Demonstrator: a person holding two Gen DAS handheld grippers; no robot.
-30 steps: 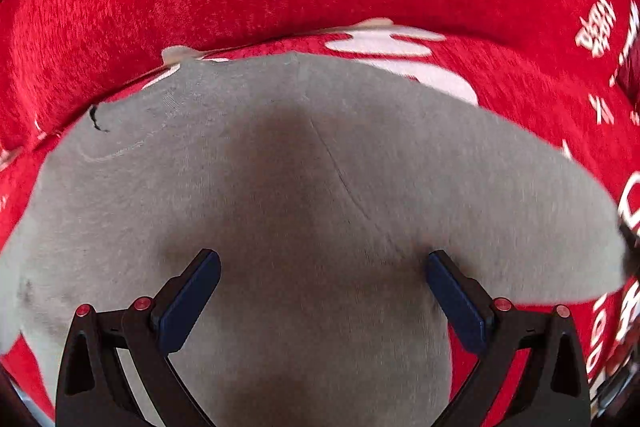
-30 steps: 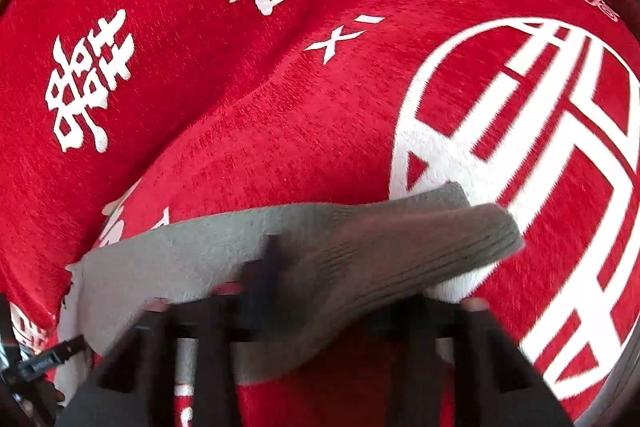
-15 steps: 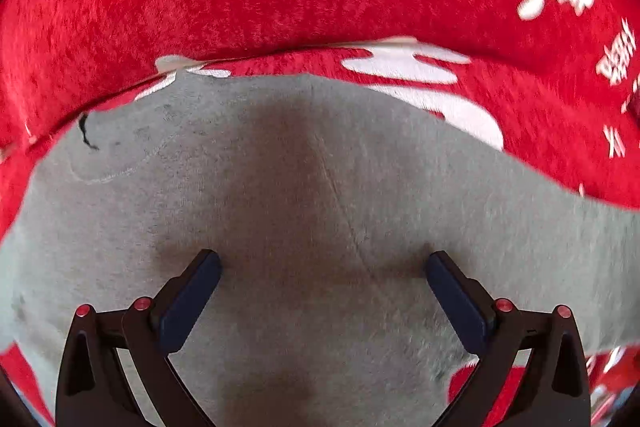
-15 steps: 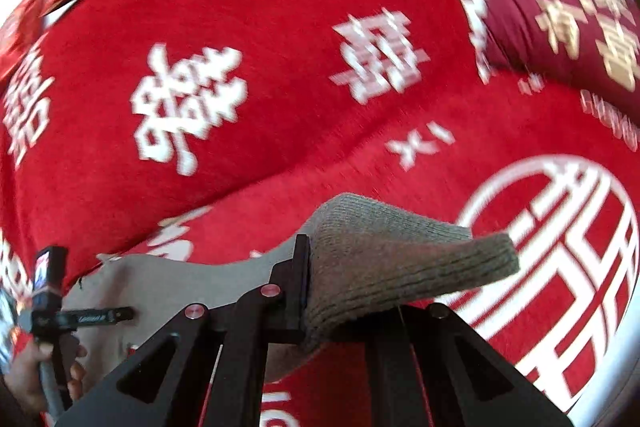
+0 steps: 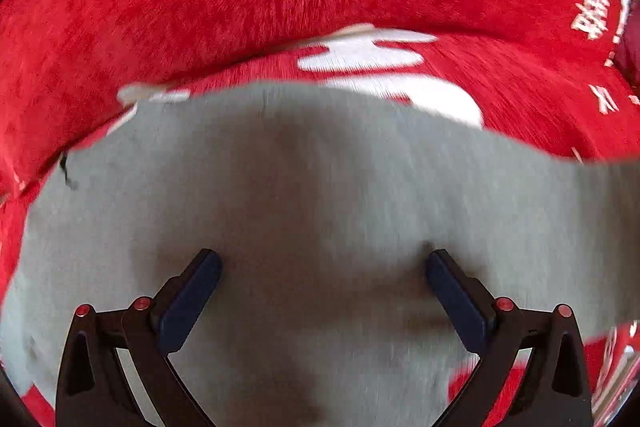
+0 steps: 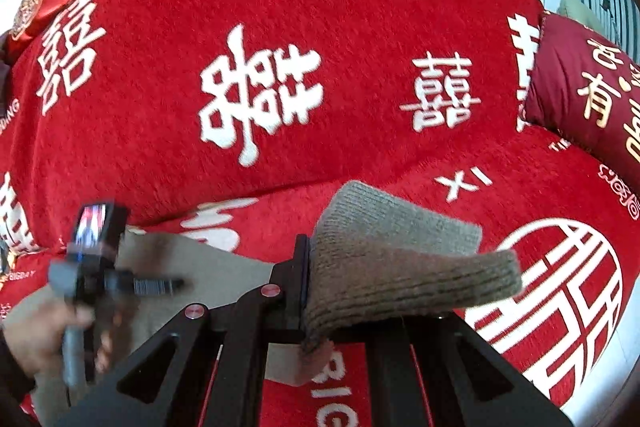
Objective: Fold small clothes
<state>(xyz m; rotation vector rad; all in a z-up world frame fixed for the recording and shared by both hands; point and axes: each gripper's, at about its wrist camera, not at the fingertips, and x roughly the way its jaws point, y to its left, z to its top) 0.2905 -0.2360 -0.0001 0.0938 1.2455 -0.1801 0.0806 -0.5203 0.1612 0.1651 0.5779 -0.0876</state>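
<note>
Right wrist view: right gripper (image 6: 310, 291) clamped on the ribbed cuff (image 6: 400, 283) lifted off the red cover (image 6: 360, 75), left gripper (image 5: 320, 291) spread wide, pressing the grey garment (image 5: 320, 195) flat; best carry the cuff straight over and align edges before letting go.

A matt grey knitted garment (image 6: 404, 267), ribbed at its cuff, lies on a plush red chenille sofa cover (image 6: 320, 75); a glossy satin cushion (image 6: 588, 87) sits at its right edge.
</note>
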